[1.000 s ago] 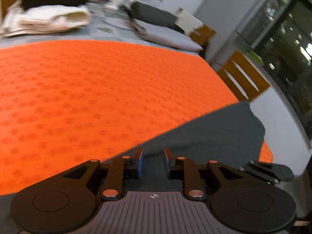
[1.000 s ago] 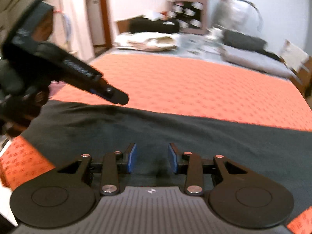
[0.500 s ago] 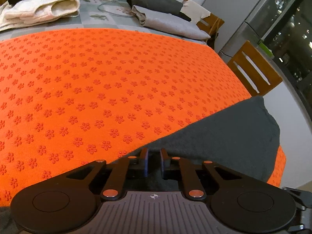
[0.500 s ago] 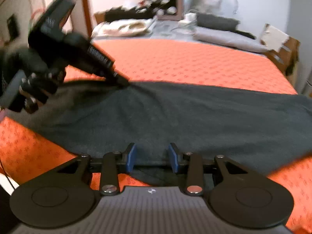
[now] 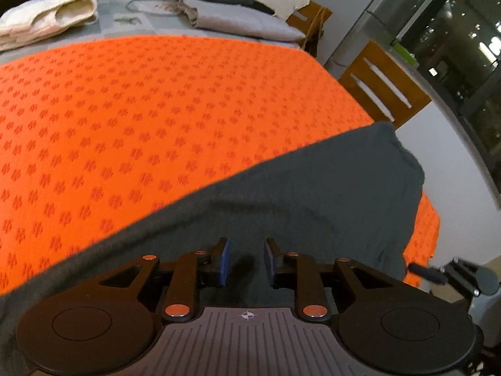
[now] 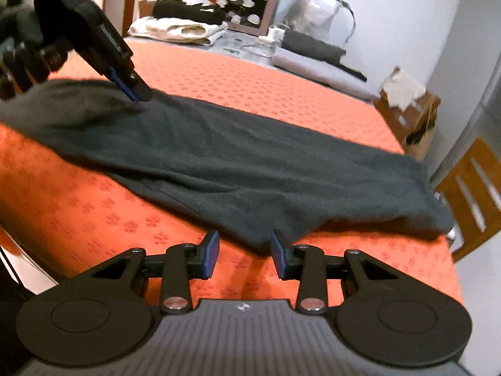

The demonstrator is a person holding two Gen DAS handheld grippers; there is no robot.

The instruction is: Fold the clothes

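– Two grippers were over the bench (image 5: 131,36), weren't they? What was each doing?

– Yes. The left gripper (image 5: 245,263) pointed down at the far edge of the dark grey garment (image 6: 250,169), at the upper left of the right wrist view. Its jaws had just been opening. They stood a little apart with the cloth showing in the gap, and I saw no fold pinched between the blue pads (image 5: 224,261).

– And the right gripper (image 6: 245,252)?

– Low in the middle of its own view, at the near edge. Its jaws stood parted too, a bit wider. The pointed near corner of the garment lay just in front of them, between the tips, but neither pad pressed on it.

– Where did the garment lie?

– Spread in a long band across the orange patterned cover (image 5: 156,109) on the bench. In the right wrist view it ran from the upper left down to the right edge, where its end drooped over the side. It was mostly flat, with a few soft wrinkles.

– Anything else up there?

– A cream folded bundle (image 5: 47,18) and a pale grey folded piece (image 5: 238,22) sat past the cover, at the top of the left wrist view, well apart from the garment. A wooden chair (image 5: 382,87) stood beside the bench at the right.
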